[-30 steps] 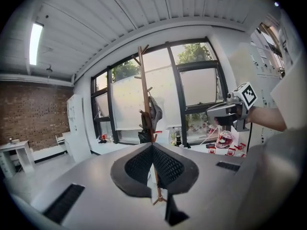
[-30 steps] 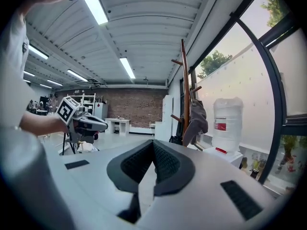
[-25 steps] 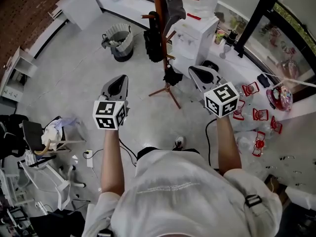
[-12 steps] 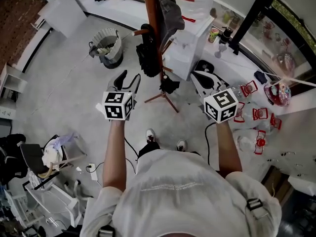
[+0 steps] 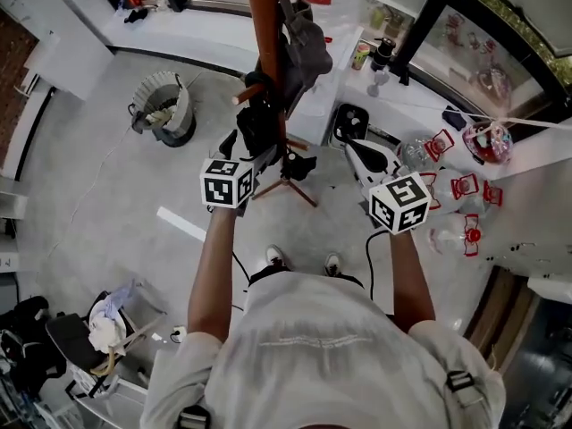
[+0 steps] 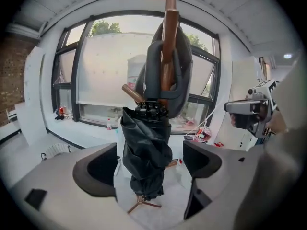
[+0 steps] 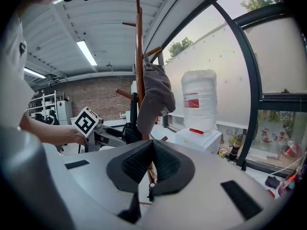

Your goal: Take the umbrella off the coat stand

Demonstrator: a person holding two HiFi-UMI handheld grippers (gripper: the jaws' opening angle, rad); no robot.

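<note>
Left gripper [image 6: 149, 164] jaws, having just been opening, are flanking the folded black fabric umbrella [image 6: 146, 147] on the brown wooden coat stand [image 6: 169, 42], not pressing it; probably light and squashy, so clamp mid-bundle. Right gripper [image 7: 149, 164] is hovering closed, empty.

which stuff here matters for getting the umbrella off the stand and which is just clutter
Job: umbrella; coat stand; left tool, jaws just been opening, umbrella lined up between them, not gripped.
Lying about: grey cap on the stand; waste bin; water dispenser; floor bottles; right tool, shut.
</note>
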